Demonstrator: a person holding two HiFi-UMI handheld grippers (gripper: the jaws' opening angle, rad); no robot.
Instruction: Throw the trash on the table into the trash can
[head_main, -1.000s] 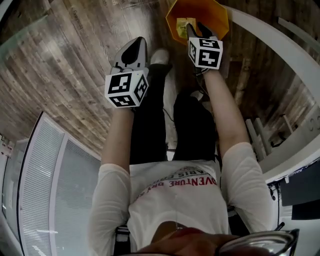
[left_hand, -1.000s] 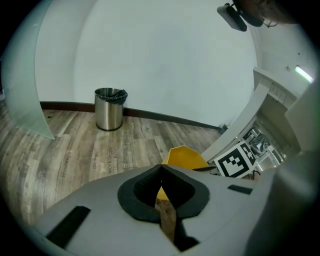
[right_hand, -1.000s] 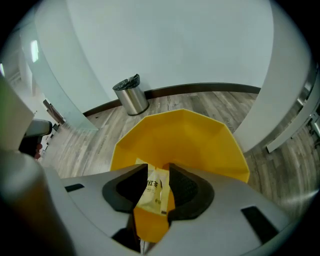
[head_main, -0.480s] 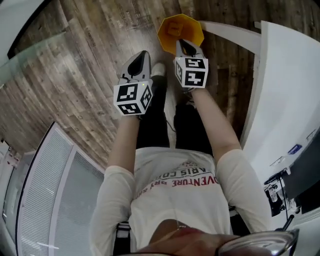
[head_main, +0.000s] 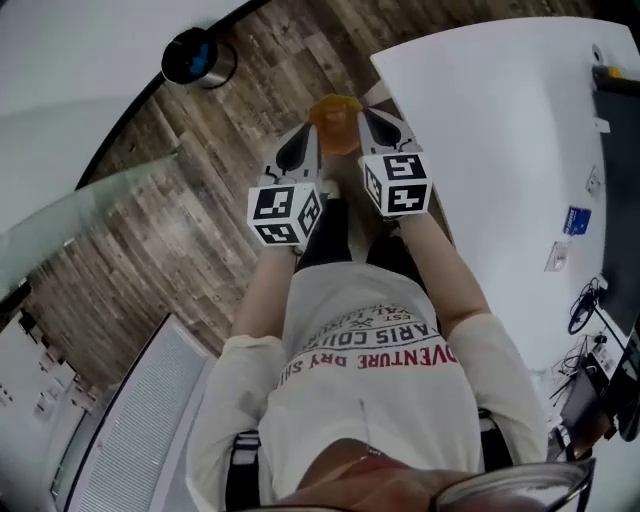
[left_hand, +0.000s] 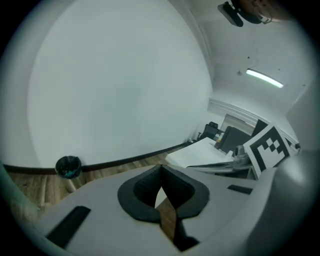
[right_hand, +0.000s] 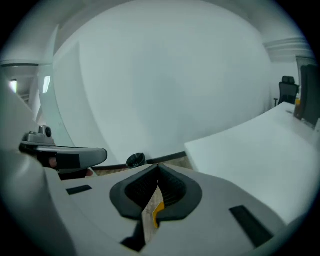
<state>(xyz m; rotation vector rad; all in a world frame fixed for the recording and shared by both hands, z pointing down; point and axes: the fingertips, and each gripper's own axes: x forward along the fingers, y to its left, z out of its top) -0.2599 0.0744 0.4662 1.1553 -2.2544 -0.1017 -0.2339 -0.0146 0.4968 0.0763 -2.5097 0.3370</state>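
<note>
In the head view the orange trash can (head_main: 335, 108) stands on the wooden floor far below, partly hidden between my two raised grippers. I cannot see what is inside it. My left gripper (head_main: 303, 140) is shut, its tips meeting with nothing between them (left_hand: 160, 170). My right gripper (head_main: 373, 120) has just been closing and is now shut and empty (right_hand: 158, 172); a sliver of the orange can (right_hand: 157, 210) shows through the slit below its tips. The white table (head_main: 500, 130) lies to the right, with no trash that I can make out on it.
A small black waste bin (head_main: 193, 57) stands by the curved white wall, also seen ahead in both gripper views (left_hand: 68, 166) (right_hand: 135, 160). Small labels and cables (head_main: 575, 220) lie at the table's far right edge. Office chairs (left_hand: 227, 137) stand beyond the table.
Both grippers have risen from just over the orange can, which now looks smaller and farther below. The head view has swung up, so the white table and black bin have come into sight.
</note>
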